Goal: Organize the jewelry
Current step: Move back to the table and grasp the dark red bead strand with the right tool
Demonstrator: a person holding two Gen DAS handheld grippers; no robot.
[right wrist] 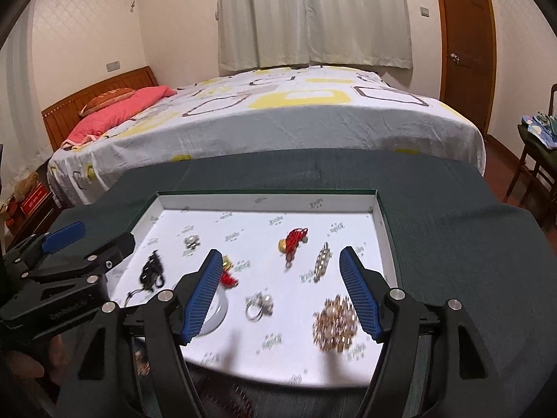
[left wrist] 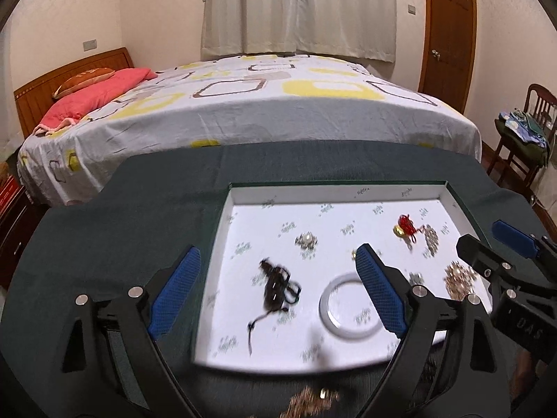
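Observation:
A shallow white-lined tray lies on a dark green cloth. In it are a black cord piece, a white bangle, a pearl brooch, a red-and-gold charm, a rhinestone strip, a ring and a gold cluster. My left gripper is open above the black piece and bangle. My right gripper is open above the ring and cluster, and shows in the left wrist view. Both hold nothing.
More gold jewelry lies on the cloth in front of the tray. A bed stands behind the table. A wooden chair with clothes is at the right, a door behind it.

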